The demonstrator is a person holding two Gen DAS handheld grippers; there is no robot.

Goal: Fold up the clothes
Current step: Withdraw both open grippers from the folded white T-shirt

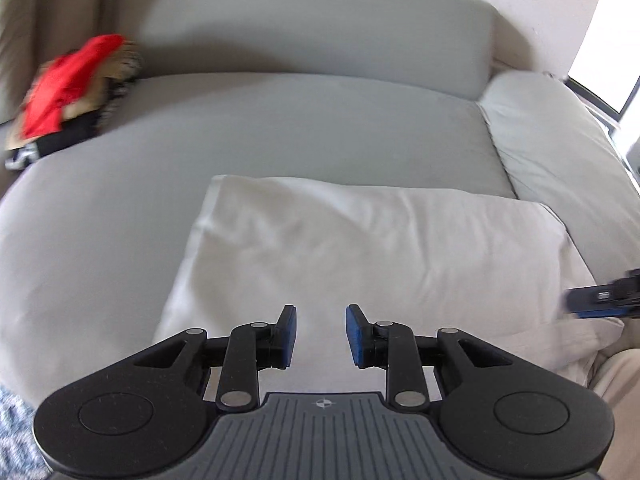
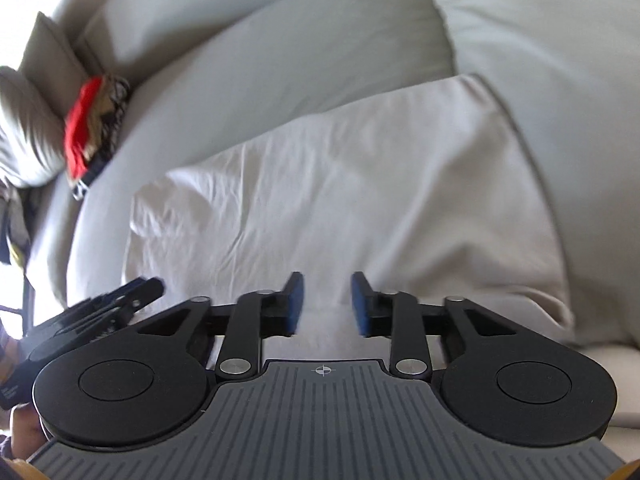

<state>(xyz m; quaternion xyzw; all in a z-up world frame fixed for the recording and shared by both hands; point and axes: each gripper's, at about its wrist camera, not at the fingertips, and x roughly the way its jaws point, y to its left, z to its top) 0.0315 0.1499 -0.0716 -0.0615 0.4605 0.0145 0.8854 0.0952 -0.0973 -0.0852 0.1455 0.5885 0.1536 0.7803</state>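
Note:
A white folded cloth [image 1: 360, 248] lies flat on the grey sofa seat [image 1: 280, 128], also seen as the white cloth [image 2: 340, 200] in the right wrist view. My left gripper [image 1: 321, 334] hovers over the cloth's near edge, jaws apart with nothing between the blue pads. My right gripper [image 2: 327, 304] stands the same way over the cloth, open and empty. The right gripper's tip [image 1: 604, 298] pokes in at the right edge of the left wrist view. The left gripper's body [image 2: 104, 312] shows at lower left in the right wrist view.
A pile of clothes [image 1: 68, 92], red on top with tan and black below, sits at the sofa's far left corner, and the same pile [image 2: 94, 124] shows in the right view. A grey cushion [image 1: 560, 140] lies at the right. A patterned rug [image 1: 16, 432] is at lower left.

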